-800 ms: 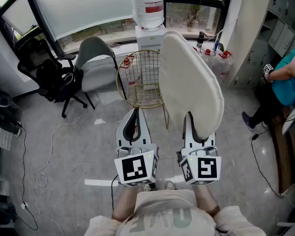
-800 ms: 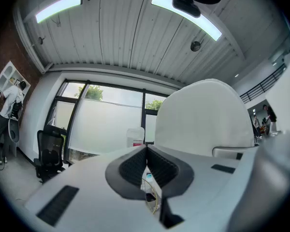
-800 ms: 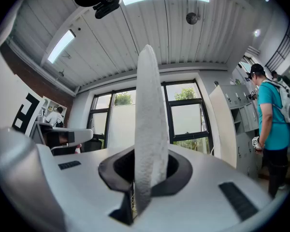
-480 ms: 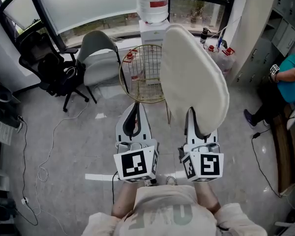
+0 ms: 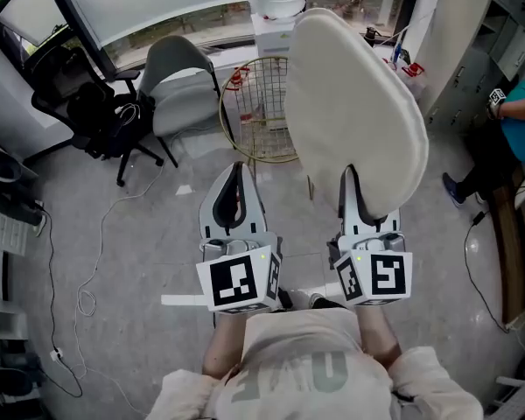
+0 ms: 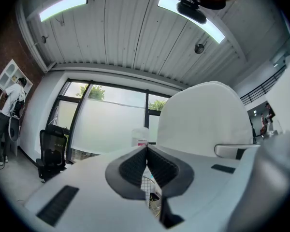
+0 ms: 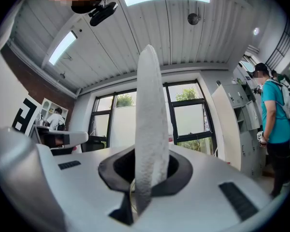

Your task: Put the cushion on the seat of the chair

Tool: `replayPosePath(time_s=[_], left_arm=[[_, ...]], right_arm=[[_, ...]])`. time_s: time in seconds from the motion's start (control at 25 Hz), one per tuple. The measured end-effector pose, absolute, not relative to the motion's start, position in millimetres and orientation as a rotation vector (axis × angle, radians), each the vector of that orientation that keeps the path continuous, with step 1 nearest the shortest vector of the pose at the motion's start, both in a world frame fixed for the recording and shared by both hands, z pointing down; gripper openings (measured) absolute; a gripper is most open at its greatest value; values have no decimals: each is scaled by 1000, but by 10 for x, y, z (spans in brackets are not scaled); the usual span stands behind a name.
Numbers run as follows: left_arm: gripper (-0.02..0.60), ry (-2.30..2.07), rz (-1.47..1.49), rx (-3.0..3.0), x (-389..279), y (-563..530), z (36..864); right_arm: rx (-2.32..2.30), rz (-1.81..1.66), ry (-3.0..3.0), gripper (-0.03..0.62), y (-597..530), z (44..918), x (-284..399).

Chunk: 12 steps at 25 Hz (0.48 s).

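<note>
A flat cream cushion (image 5: 350, 112) stands on edge in the air, its near rim clamped in my right gripper (image 5: 354, 186), which is shut on it. In the right gripper view the cushion (image 7: 150, 124) rises as a thin white slab between the jaws. My left gripper (image 5: 235, 182) is beside it, shut and empty; its pads meet in the left gripper view (image 6: 147, 163), where the cushion (image 6: 205, 117) shows at the right. A gold wire chair (image 5: 258, 108) stands on the floor ahead, partly hidden behind the cushion.
A grey shell chair (image 5: 179, 94) and a black office chair (image 5: 87, 112) stand at the left. A water dispenser with its bottle (image 5: 278, 7) is behind the wire chair. A person in a teal top (image 5: 521, 112) stands at the right by cabinets. Cables (image 5: 87, 269) lie on the floor.
Both grippers have moved forward with the cushion, which now looms larger and covers more of the wire chair. The view has shifted closer to the chairs.
</note>
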<state>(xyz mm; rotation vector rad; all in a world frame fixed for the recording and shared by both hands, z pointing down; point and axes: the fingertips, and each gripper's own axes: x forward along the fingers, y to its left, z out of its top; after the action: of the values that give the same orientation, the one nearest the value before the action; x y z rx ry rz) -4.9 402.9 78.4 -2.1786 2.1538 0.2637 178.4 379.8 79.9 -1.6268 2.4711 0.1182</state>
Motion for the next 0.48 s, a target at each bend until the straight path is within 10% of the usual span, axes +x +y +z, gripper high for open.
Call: replayPosePath(time_s=[0.48], left_arm=[[14, 2129, 272, -2272, -352, 3588, 988]], right_arm=[[-1698, 84, 2455, 49, 3547, 1004, 1544]])
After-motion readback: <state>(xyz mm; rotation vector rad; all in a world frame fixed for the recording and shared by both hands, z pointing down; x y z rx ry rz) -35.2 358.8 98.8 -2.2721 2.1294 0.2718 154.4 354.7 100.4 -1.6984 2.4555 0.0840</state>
